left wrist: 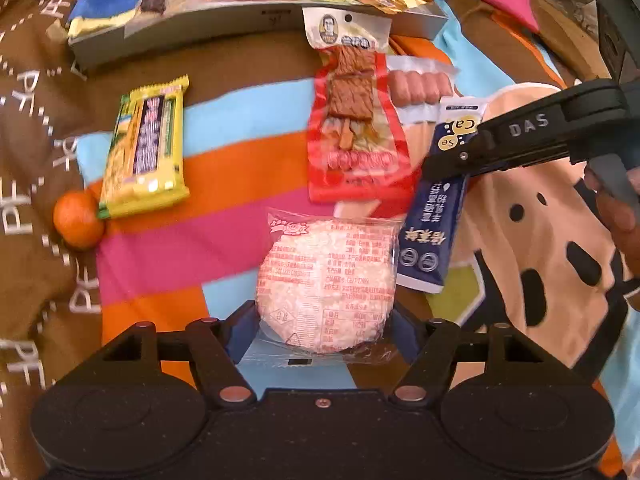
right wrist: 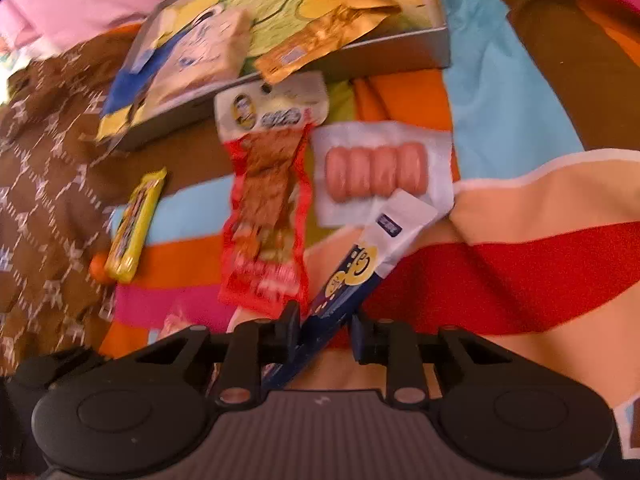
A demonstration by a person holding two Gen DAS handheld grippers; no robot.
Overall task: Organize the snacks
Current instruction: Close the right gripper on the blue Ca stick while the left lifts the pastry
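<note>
Striped blanket (left wrist: 248, 168) covers the work surface; soft and uneven, so nothing lies truly flat.

Grey tray (left wrist: 256, 26) at the far edge already holds several wrapped snacks, some overhanging the rim.

Loose on the blanket, largest first: red jerky packet (left wrist: 356, 136), its top touching the tray wall; yellow bar (left wrist: 146, 148); sausage pack (right wrist: 376, 174); small orange (left wrist: 78, 220) touching the yellow bar's corner.

Left gripper (left wrist: 324, 328): jaws wide, closed in on the round rice cake (left wrist: 326, 280) from both sides, near end of the cake between the pads.

Right gripper (right wrist: 326, 334): jaws narrow, pinching the blue sachet (right wrist: 360, 264) near one end; the long free end sticks out over the sausage pack.

Risks (judgement): the sachet's free end may swing and snag the jerky packet. The rice cake's slick film could slide out, or the brittle cake crack under a hard squeeze. The crowded tray may shed its overhanging packets.
</note>
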